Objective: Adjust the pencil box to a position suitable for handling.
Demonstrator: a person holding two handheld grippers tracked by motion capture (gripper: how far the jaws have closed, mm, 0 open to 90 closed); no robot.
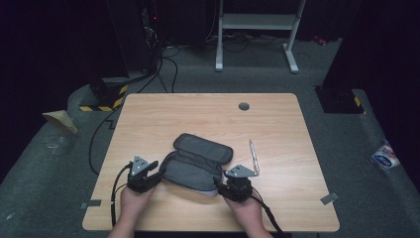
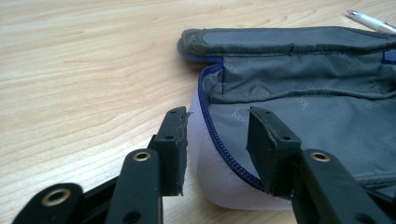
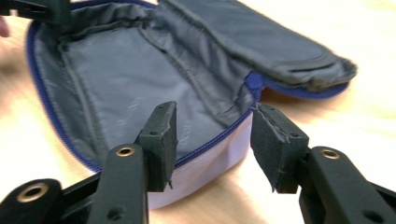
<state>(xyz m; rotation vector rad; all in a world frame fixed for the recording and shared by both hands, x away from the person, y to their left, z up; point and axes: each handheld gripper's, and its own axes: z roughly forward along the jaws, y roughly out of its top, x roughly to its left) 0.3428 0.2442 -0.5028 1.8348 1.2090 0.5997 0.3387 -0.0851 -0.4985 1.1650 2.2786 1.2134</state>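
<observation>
the left gripper [image 1: 159, 174] straddles the left rim of the open grey pencil case [image 1: 195, 163], jaws parted, pads not pressing. the case lies near the front middle of the table [image 1: 148, 119]. the right gripper [image 1: 218, 184] straddles its right rim, also unclenched. a pen [image 1: 253, 154] lies just right.

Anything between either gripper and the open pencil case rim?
Nothing visible. The left gripper straddles the pencil case wall, zipper edge between its jaws, pads not yet pressing. The right gripper likewise straddles the rim at the other end. The pen lies off to the side, clear of both.
</observation>
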